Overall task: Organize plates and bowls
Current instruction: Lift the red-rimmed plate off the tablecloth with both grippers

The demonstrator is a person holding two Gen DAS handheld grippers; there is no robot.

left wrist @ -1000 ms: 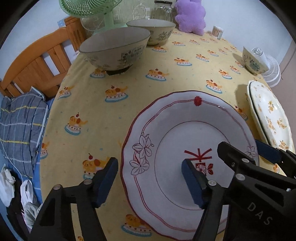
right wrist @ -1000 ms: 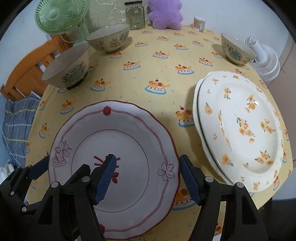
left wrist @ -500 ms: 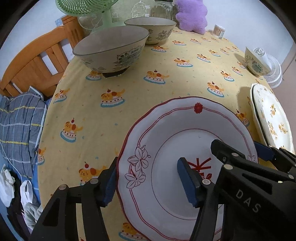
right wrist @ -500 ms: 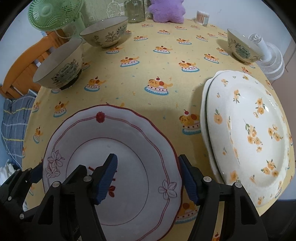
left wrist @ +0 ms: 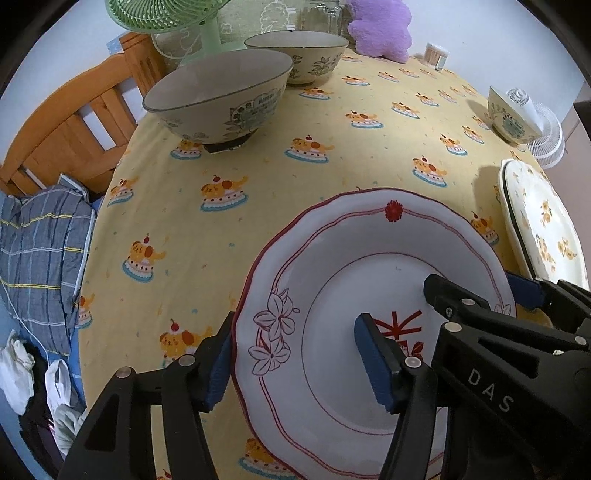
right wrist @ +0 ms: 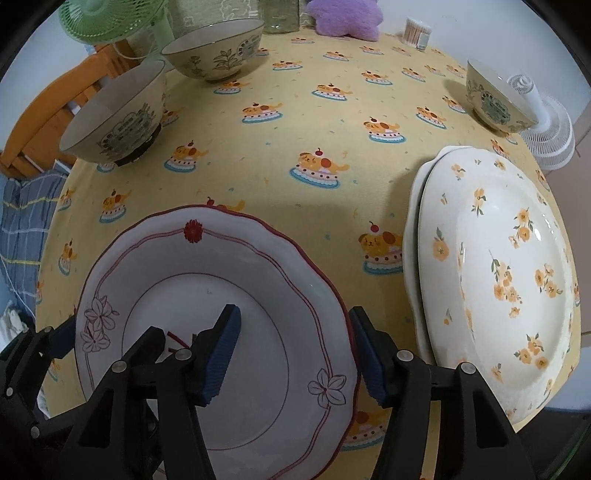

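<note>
A white plate with a red rim point(left wrist: 332, 266) point(right wrist: 229, 280) lies near the front edge of the yellow tablecloth. My left gripper point(left wrist: 295, 363) is open, its jaws straddling the plate's left rim. My right gripper point(right wrist: 295, 354) is open, its jaws straddling the plate's right rim. Two stacked plates with orange flowers point(right wrist: 498, 273) point(left wrist: 543, 218) lie to the right. A large bowl point(left wrist: 218, 96) point(right wrist: 114, 114) stands at the left, a second bowl point(left wrist: 299, 55) point(right wrist: 218, 51) behind it, and a small bowl point(right wrist: 495, 99) point(left wrist: 509, 118) at the far right.
A green fan point(right wrist: 107, 18), a glass jar point(right wrist: 280, 14), a purple plush toy point(right wrist: 343, 16) and a cotton swab box point(right wrist: 417, 31) stand at the back. A white fan point(right wrist: 546, 122) lies at the right edge. A wooden chair point(left wrist: 70, 125) with checked cloth point(left wrist: 40, 251) is left.
Both grippers have moved forward over the red-rimmed plate, so its left and right rims now sit between their open jaws. The plate has not moved.
</note>
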